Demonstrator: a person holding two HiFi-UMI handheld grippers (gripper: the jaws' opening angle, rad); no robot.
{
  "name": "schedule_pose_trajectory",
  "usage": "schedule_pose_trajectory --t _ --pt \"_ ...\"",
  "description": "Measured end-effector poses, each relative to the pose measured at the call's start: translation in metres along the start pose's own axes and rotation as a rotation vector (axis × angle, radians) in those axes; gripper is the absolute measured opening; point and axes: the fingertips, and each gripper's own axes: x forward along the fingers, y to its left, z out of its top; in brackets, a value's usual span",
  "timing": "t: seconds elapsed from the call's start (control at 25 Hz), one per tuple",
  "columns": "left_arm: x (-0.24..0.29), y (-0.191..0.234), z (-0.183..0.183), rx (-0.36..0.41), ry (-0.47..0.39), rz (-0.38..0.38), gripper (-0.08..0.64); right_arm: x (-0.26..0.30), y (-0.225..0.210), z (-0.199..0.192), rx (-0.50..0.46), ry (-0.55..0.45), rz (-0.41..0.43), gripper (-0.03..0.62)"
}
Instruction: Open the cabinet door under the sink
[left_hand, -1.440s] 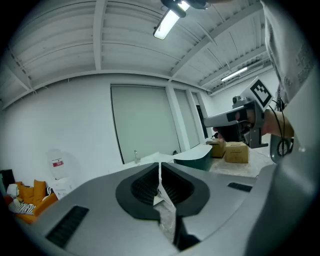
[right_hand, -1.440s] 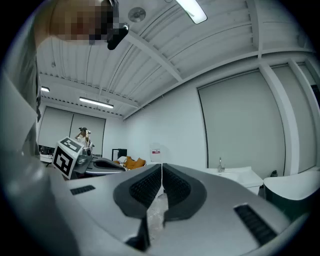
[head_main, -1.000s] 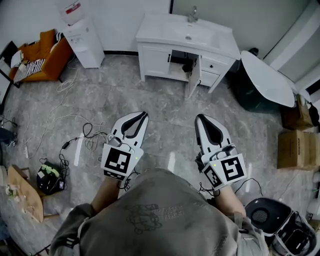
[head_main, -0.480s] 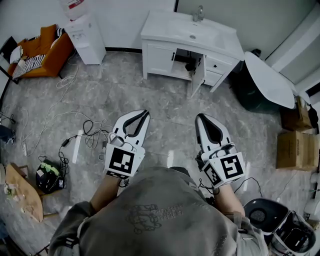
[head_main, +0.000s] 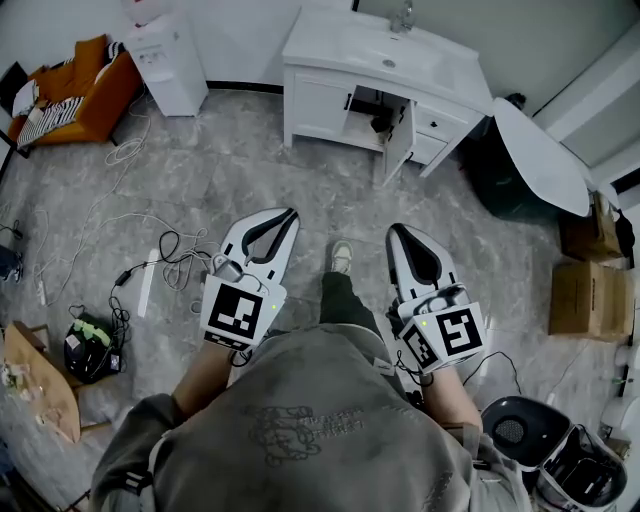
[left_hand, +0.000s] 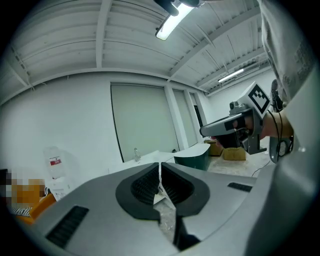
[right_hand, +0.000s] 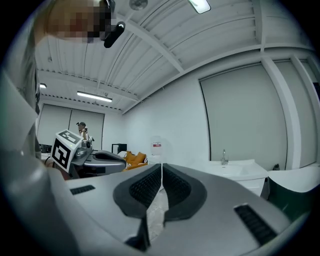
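The white sink cabinet (head_main: 322, 108) stands against the far wall in the head view, with a basin and faucet (head_main: 403, 16) on top. One door (head_main: 398, 146) under the sink stands swung open, and dark items show inside. My left gripper (head_main: 291, 212) and right gripper (head_main: 392, 231) are held side by side over the floor, well short of the cabinet. Both point toward it. The left gripper (left_hand: 160, 165) has its jaws shut with nothing in them. So does the right gripper (right_hand: 161, 165).
A water dispenser (head_main: 165, 60) and an orange sofa (head_main: 70, 95) stand at the far left. Cables (head_main: 150, 262) trail over the floor on the left. A white oval tabletop (head_main: 535, 155) over a dark bin, and cardboard boxes (head_main: 590, 295), are on the right. The person's foot (head_main: 342, 256) is between the grippers.
Both grippers have moved forward toward the cabinet. The person's foot and leg have stepped into view between them. The jaws stay shut.
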Motion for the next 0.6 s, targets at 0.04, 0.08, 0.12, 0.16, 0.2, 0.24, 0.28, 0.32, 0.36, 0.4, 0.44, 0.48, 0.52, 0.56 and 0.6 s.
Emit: schedule_pose_trajectory --t 0.04,0.08,0.12,0.16,0.2,0.24,0.28,0.32,0.36,0.4,0.44,0.48,0.52,0.56,0.6 --pt "0.005 0.002 -0.003 -0.001 -0.002 0.002 0.028 0.004 -0.006 -0.003 0.001 -0.003 -0.008 0.031" --pt "0.011 0.005 -0.006 -0.001 -0.003 0.003 0.028 0.008 -0.012 -0.005 0.003 -0.007 -0.013 0.031" --pt "0.018 0.007 -0.009 0.002 -0.002 0.005 0.028 0.013 -0.019 -0.007 0.002 -0.011 -0.017 0.031" --pt "0.027 0.01 -0.011 0.005 0.0 0.007 0.028 0.018 -0.027 -0.009 0.001 -0.015 -0.018 0.031" --pt "0.036 0.013 -0.014 0.008 0.004 0.011 0.028 0.024 -0.035 -0.011 -0.001 -0.017 -0.017 0.031" --pt "0.045 0.015 -0.015 0.01 0.009 0.016 0.028 0.031 -0.044 -0.013 -0.004 -0.018 -0.013 0.031" --pt "0.054 0.019 -0.016 0.011 0.013 0.025 0.028 0.038 -0.053 -0.014 -0.008 -0.017 -0.01 0.031" --pt "0.064 0.023 -0.017 0.009 0.017 0.035 0.028 0.046 -0.063 -0.014 -0.013 -0.016 -0.008 0.031" --pt "0.074 0.029 -0.018 0.007 0.022 0.044 0.028 0.055 -0.074 -0.014 -0.015 -0.015 -0.007 0.031" --pt "0.084 0.035 -0.019 0.005 0.028 0.049 0.028 0.065 -0.085 -0.012 -0.015 -0.014 -0.007 0.031" --pt "0.094 0.041 -0.02 0.001 0.034 0.049 0.028 0.075 -0.094 -0.01 -0.013 -0.015 -0.006 0.031" --pt "0.104 0.046 -0.021 -0.004 0.04 0.045 0.028 0.084 -0.102 -0.008 -0.014 -0.014 -0.003 0.031" --pt "0.114 0.051 -0.021 -0.008 0.045 0.041 0.028 0.092 -0.109 -0.006 -0.017 -0.012 0.001 0.031" --pt "0.124 0.055 -0.019 -0.009 0.047 0.04 0.028 0.098 -0.117 -0.006 -0.021 -0.006 0.004 0.031" --pt "0.135 0.059 -0.017 -0.007 0.049 0.041 0.026 0.104 -0.127 -0.007 -0.023 0.002 0.006 0.031"
